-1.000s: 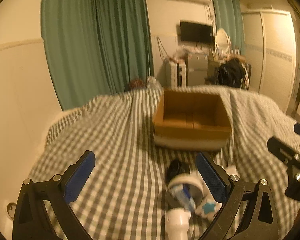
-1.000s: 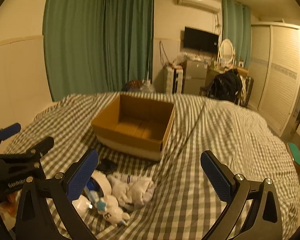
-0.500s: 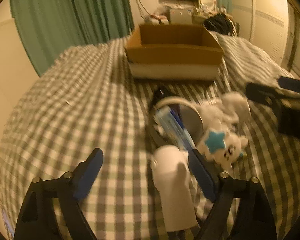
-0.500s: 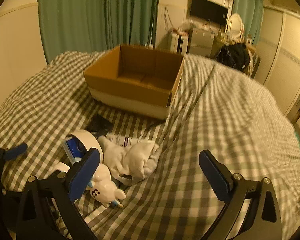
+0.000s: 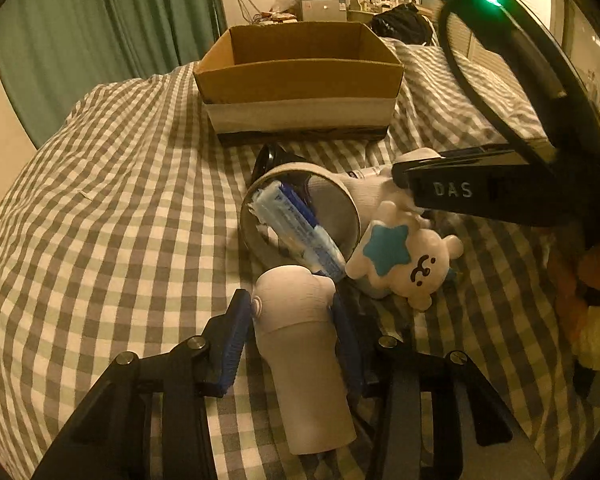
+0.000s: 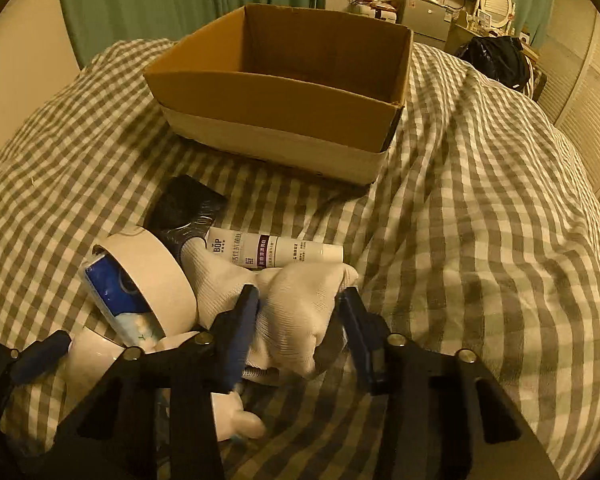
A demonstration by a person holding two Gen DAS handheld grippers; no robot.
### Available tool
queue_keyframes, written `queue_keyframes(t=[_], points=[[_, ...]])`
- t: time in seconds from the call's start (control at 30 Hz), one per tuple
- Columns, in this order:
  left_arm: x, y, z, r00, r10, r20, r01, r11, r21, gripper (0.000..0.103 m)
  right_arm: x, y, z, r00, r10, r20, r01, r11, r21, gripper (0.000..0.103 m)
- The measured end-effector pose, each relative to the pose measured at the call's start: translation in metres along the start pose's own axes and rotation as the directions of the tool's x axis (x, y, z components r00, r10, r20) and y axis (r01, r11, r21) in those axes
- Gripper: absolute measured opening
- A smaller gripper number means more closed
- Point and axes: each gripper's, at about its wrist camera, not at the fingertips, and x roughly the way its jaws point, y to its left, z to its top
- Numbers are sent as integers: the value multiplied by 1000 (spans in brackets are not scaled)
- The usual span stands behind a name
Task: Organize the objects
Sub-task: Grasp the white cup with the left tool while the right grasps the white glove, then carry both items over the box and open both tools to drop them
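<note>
Both grippers are down on the checked bed [image 6: 480, 200], working the little heap of things in front of the box [image 6: 284, 92]. The left gripper [image 5: 292, 316] has its jaws narrow and clamped on a white bottle [image 5: 300, 356], blue pads pressed against both sides just below its rounded top, the body of the bottle running back between the arms. Just ahead of those jaws lies a tape roll [image 5: 300, 216] on its side with a blue packet [image 5: 296, 228] stuck through it, and to the right of that a white plush [image 5: 404, 260] with a blue star. The right gripper [image 6: 296, 316] is closing its jaws on a bunched white sock [image 6: 300, 308]; the left pad already dents the cloth, and the right pad sits at its other flank. Beyond the sock, just past the jaws, lies a white tube [image 6: 276, 252], with a black pouch [image 6: 188, 208] further on, and the open box stands beyond that.
</note>
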Motion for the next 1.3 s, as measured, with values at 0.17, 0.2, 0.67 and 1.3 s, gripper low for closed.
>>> queue_keyframes(t=[0.17, 0.2, 0.67, 1.3], points=[[-21, 17, 12, 999, -19, 42, 20, 999, -38, 43, -21, -7, 2, 997, 20, 73, -21, 999, 26, 25], [-25, 20, 15, 998, -18, 55, 21, 999, -44, 43, -26, -6, 4, 996, 19, 91, -21, 1000, 23, 23], [-81, 61, 150, 957, -1, 291, 27, 996, -87, 42, -151, -21, 105, 900, -33, 434, 44, 999, -16, 22], [62, 64, 280, 952, -7, 305, 11, 1000, -12, 42, -34, -51, 222, 930, -25, 367, 11, 999, 42, 22]])
